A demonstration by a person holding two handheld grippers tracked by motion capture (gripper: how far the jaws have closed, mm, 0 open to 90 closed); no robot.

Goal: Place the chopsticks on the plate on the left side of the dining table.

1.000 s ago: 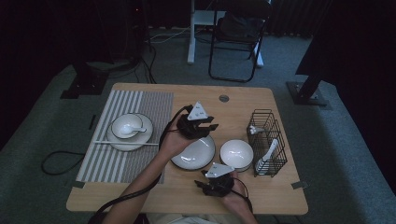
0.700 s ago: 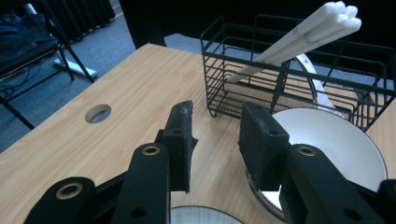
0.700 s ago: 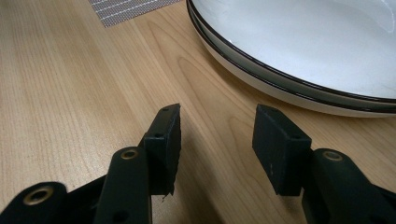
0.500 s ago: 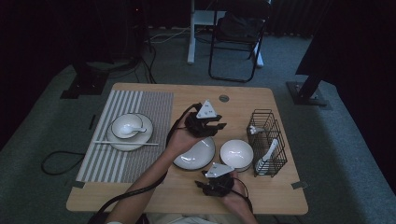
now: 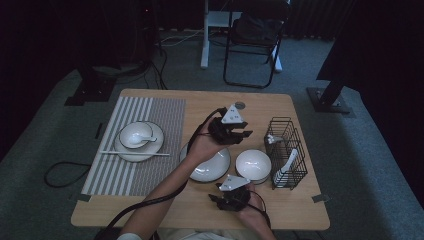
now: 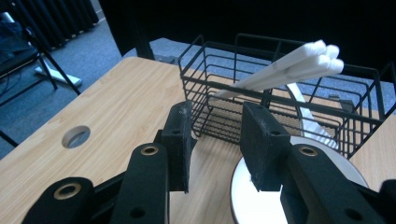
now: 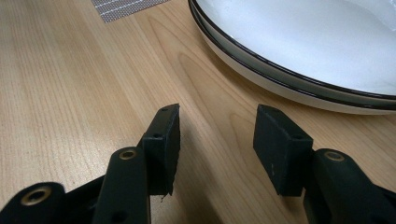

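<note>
Two place settings seem to be the work here, and only one of them looks finished. At the far left of the high view a striped placemat (image 5: pixel 135 145) carries a plate (image 5: pixel 131 150) with a small bowl and a spoon on it, and a pair of chopsticks (image 5: pixel 135 153) lies across the near rim.

Right of the mat a large plate (image 5: pixel 212 167) sits on the bare table (image 5: pixel 165 210), with a smaller bowl (image 5: pixel 253 166) just beside it. The left gripper (image 5: pixel 239 134) hangs above the table behind that bowl, jaws spread with nothing between them, aimed rightward at the wire basket (image 5: pixel 286 150). From the left gripper view the basket (image 6: pixel 280 93) stands close ahead and holds white chopsticks (image 6: pixel 289 67) leaning up out of its top, with a white spoon handle (image 6: pixel 308 116) behind them.

The right gripper (image 5: pixel 227 197) rests low near the table's front edge, jaws also parted and empty, the large plate's rim (image 7: pixel 289 84) just ahead of it.

My reading is that the step in hand is the reach for a utensil from the basket, most likely the chopsticks. The next move calls for raising the left gripper to the leaning sticks, lining the jaws across both, and closing above the wire rim so nothing snags on the way out.
</note>
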